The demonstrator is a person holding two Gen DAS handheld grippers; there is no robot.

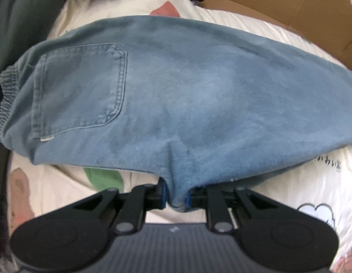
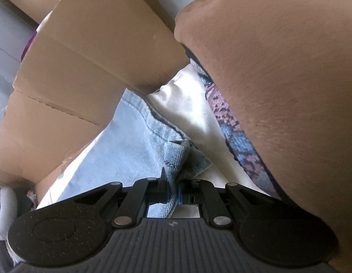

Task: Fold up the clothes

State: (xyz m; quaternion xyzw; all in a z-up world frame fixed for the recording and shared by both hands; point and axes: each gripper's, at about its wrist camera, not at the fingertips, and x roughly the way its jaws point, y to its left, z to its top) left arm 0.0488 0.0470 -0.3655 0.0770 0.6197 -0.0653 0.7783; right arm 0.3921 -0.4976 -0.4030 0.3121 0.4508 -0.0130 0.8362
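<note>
Two grippers pinch the faded blue denim jeans [image 1: 176, 91] lying across the cream printed bedsheet [image 1: 244, 20]. The left gripper [image 1: 175, 195] clamps a bunched fold at the near edge, apparently to lift it; the right gripper [image 2: 173, 192], jaws nearly together, nips the hem beside the brown cardboard box [image 2: 85, 52], keeping the cloth taut.

On the white printed bedsheet [image 1: 330, 182], up and to the right of the left claw [image 1: 176, 196], stands a short line of small dark handwritten-style characters [image 1: 328, 165], too blurred to read. A small pale logo mark [image 1: 173, 229] sits on the claw's ribbed body, just behind its fingers; it spells nothing legible
</note>
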